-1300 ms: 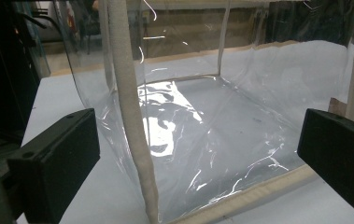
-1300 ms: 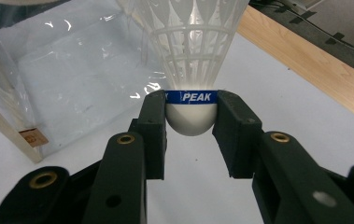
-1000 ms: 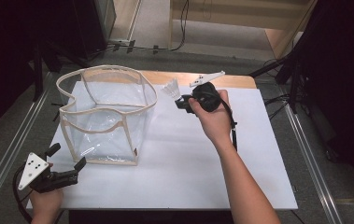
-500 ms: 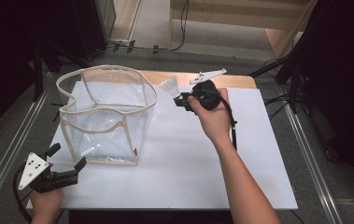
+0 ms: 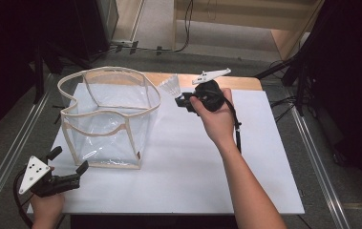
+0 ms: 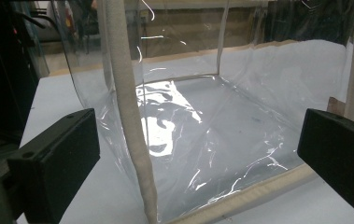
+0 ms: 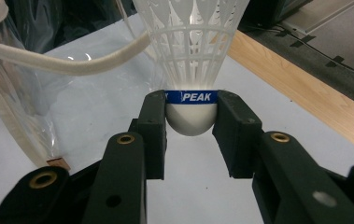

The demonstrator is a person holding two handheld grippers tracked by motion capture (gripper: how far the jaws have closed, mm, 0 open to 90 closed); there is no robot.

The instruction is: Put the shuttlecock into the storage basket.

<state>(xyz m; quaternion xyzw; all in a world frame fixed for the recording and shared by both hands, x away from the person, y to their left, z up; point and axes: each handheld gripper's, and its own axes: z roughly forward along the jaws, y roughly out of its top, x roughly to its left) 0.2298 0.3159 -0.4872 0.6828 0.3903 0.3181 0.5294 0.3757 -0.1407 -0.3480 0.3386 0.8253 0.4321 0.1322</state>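
White table (image 5: 274, 157); wooden edge (image 5: 245, 82); grey floor (image 5: 169, 28)

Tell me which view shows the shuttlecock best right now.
The right gripper view: the shuttlecock sits close up, its white cork clamped between the right gripper's jaws, the blue PEAK band legible. The high view shows it small beside the clear bag.

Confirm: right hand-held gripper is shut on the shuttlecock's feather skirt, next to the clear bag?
Not the skirt. The right gripper view shows the right hand-held gripper shut on the shuttlecock at its rounded white base, under the blue band. It is next to the clear bag.
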